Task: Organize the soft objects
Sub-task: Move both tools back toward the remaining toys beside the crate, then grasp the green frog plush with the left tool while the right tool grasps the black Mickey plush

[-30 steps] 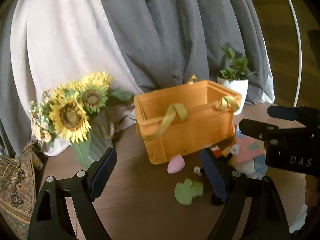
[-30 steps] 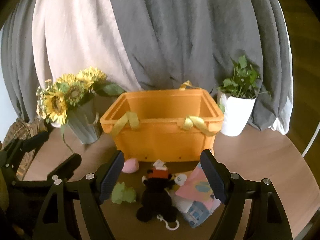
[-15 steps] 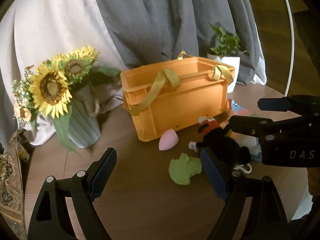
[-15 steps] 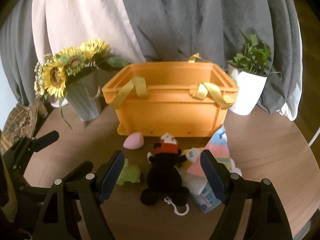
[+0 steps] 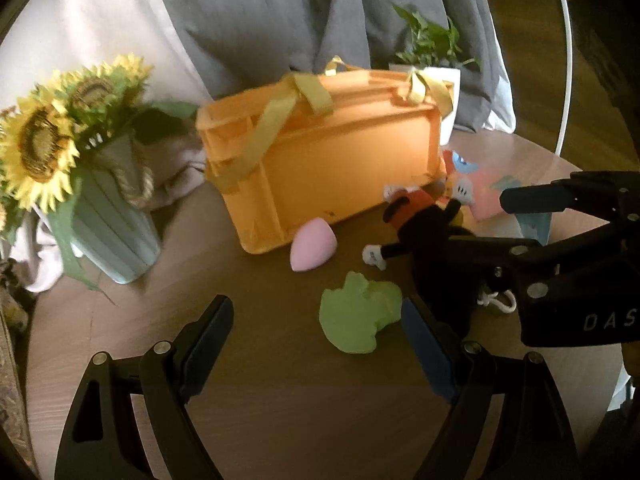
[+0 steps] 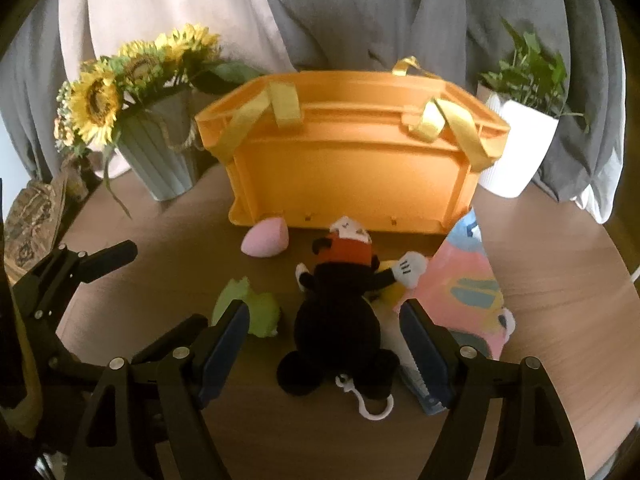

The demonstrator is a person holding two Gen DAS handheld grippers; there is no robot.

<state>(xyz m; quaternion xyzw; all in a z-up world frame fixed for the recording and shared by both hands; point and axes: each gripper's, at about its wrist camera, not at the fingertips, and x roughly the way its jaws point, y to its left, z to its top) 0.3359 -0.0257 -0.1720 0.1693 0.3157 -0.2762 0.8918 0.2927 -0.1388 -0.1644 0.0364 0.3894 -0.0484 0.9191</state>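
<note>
Soft daylight glows through the pale curtain (image 6: 168,20) at the back, so the orange crate (image 6: 348,168) shines warm while the table (image 5: 280,400) in front sits in brown shadow. Fisheye bending curves everything near the black rim (corners fully dark). The left view smears with motion blur, worst on the sunflowers (image 5: 40,152); the right view is crisper, slightly hazy.

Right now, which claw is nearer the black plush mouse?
Right. The right claw straddles the black plush mouse; the left claw sits beside it, over the green toy.
</note>
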